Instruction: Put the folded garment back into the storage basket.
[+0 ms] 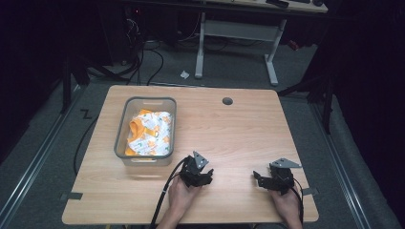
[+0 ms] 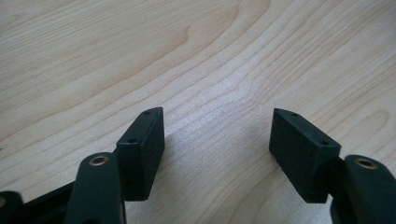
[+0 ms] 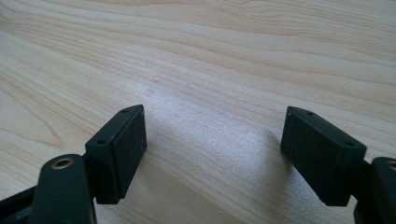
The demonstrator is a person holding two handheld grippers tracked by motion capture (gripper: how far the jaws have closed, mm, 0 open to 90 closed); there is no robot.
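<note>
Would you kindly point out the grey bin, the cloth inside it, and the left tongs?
grey bin point(image 1: 145, 160), high view, near wall of the rim.
cloth point(image 1: 152, 133), high view, middle of the white and orange fabric.
left tongs point(image 2: 217, 140), left gripper view, midway between the open tips.

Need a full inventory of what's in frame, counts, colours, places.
Light wooden table: 1, pale wood grain, centre of the high view.
Round cable hole: 1, dark, far middle of the tabletop.
Grey translucent plastic bin: 1, left half of the table.
White and orange patterned cloth: 1 bundle, inside the bin.
White-framed desk: 1, on the floor beyond the table.
Black cables: several, on the floor at far left.
Scrap of white paper: 1, on the floor near the desk leg.
Left claw: 1, black, open over bare wood, near edge.
Right claw: 1, black, open over bare wood, near right.
Hands: 2, at the near edge, one on each claw.
</note>
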